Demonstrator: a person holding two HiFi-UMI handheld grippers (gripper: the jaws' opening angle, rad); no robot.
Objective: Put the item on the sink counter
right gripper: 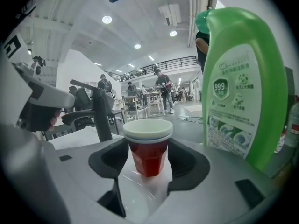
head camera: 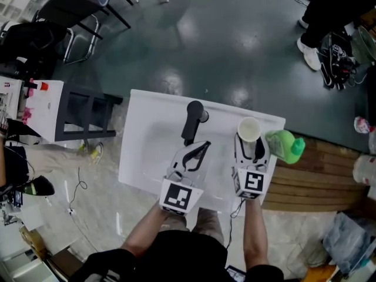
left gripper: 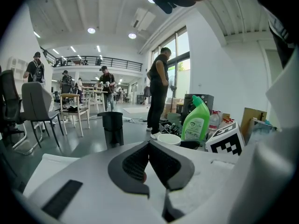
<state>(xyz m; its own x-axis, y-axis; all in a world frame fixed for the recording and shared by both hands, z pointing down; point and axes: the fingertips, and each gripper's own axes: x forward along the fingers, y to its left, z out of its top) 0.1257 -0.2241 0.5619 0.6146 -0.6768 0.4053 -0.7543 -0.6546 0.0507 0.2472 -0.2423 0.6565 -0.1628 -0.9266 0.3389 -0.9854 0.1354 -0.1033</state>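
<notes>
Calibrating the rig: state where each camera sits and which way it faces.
Head view: on the person's head, facing steeply down at the white sink counter; forearms, left gripper and right gripper show.
Left gripper view: on the left gripper, facing level past its closed jaws toward the black faucet.
Right gripper view: on the right gripper, facing the white-rimmed red cup between its parted jaws.
Shared: all show the green plastic bottle.
</notes>
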